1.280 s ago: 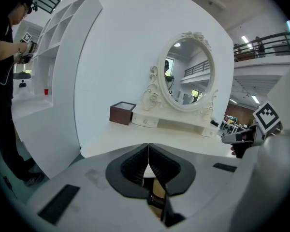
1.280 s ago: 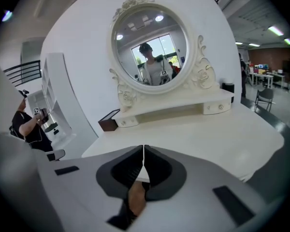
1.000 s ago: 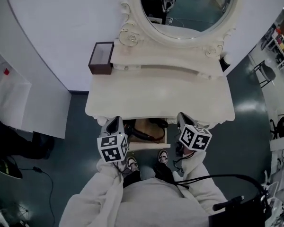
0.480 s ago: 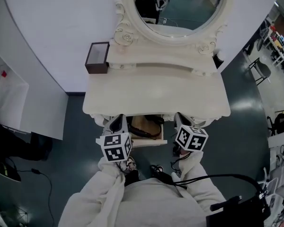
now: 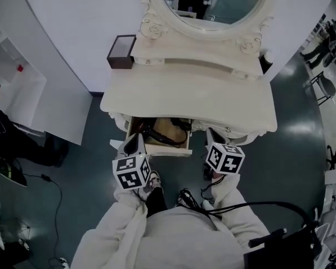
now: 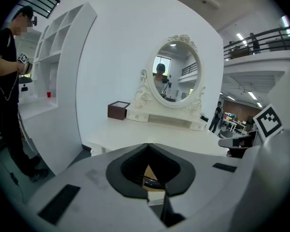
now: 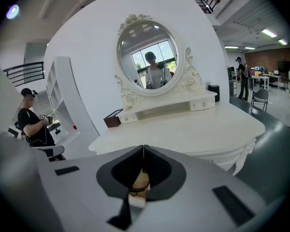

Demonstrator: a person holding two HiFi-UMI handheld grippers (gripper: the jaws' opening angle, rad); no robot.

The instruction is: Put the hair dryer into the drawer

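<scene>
- Black hair dryer (image 5: 159,137) lies inside the cream-fronted wooden drawer (image 5: 163,151), which stands open under the cream dressing table (image 5: 229,108).
- Left gripper (image 5: 135,145), at the drawer's 8 o'clock: jaws together, empty. Right gripper (image 5: 214,138), at its 3 o'clock: the same.
- Risk, we judge: the black cord (image 5: 182,125), looped at the drawer's 1 o'clock, could snag on closing. A one-sided push may skew and jam the drawer.

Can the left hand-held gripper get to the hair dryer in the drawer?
Probably yes. The drawer is open, the hair dryer lies uncovered inside, and the left hand-held gripper, jaws shut, is at its front left corner with nothing between.
</scene>
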